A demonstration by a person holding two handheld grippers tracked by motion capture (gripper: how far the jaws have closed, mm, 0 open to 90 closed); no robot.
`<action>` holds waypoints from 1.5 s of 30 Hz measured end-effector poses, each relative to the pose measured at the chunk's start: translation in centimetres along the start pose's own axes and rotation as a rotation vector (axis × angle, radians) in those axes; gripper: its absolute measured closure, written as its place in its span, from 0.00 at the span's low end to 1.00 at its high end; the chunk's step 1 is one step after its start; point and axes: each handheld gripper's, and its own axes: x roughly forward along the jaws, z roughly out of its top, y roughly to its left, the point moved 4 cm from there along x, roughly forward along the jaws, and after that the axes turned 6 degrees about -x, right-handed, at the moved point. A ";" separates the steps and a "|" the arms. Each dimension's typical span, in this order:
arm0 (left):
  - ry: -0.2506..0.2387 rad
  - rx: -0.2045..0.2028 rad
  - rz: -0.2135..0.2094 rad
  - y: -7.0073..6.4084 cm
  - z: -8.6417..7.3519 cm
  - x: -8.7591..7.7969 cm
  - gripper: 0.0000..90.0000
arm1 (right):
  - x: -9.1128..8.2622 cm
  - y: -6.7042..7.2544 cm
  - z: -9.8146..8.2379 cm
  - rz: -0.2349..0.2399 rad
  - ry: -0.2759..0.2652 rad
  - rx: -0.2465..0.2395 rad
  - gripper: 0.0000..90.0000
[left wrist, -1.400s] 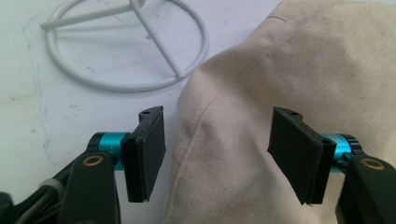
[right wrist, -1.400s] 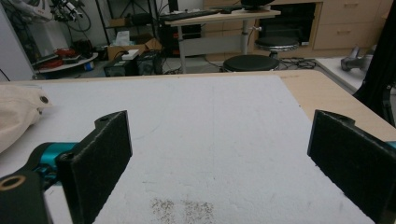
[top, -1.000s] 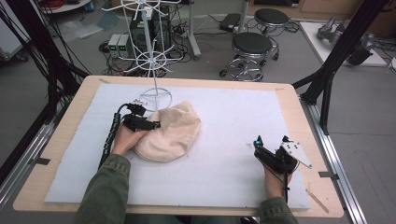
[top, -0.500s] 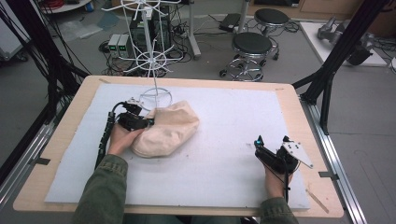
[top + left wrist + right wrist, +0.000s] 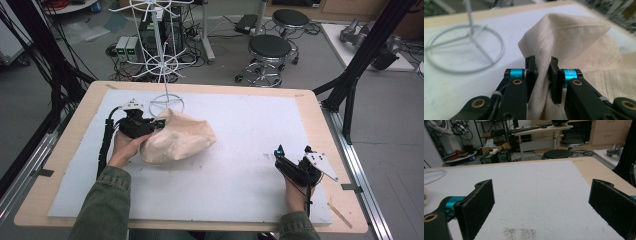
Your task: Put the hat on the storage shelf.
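Note:
A beige cloth (image 5: 182,141), shaped like a soft hat, lies left of the middle of the white mat (image 5: 250,130). My left gripper (image 5: 156,123) is at its left edge, shut on a pinched fold and holding that edge a little off the mat. In the left gripper view the two black pads (image 5: 532,75) squeeze the fold of the cloth (image 5: 574,37) between them. My right gripper (image 5: 292,151) rests near the mat's front right, open. Its pads (image 5: 477,205) stand wide apart with only bare mat between them.
A white wire stand (image 5: 164,60) rises from a ring base (image 5: 166,104) at the mat's back left, just behind the cloth; the ring (image 5: 464,50) lies close to my left jaws. The wooden table edge (image 5: 320,130) borders the mat. Stools (image 5: 270,47) stand beyond the table.
The left gripper has shut on the cloth's left edge and risen, pulling that edge up and slightly toward the stand. The right gripper has stayed where it was.

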 end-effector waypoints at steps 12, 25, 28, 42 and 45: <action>-0.287 -0.014 -0.300 -3.9 3.9 -5.9 0.88 | -0.2 0.3 0.2 0.009 -0.011 0.002 0.06; -0.442 0.016 -0.349 -5.5 8.8 -11.5 0.87 | -0.2 0.4 0.3 0.010 -0.017 0.022 0.06; -0.455 0.015 -0.356 -5.5 9.5 -12.1 0.87 | -0.1 0.5 0.3 0.006 -0.017 0.025 0.06; -0.559 0.013 -0.349 -5.0 15.7 -15.7 0.87 | 0.3 0.9 -0.2 0.007 0.007 0.016 0.06; -0.606 -0.002 -0.354 -4.6 17.3 -16.8 0.87 | 0.2 0.9 -0.1 0.003 0.002 0.026 0.06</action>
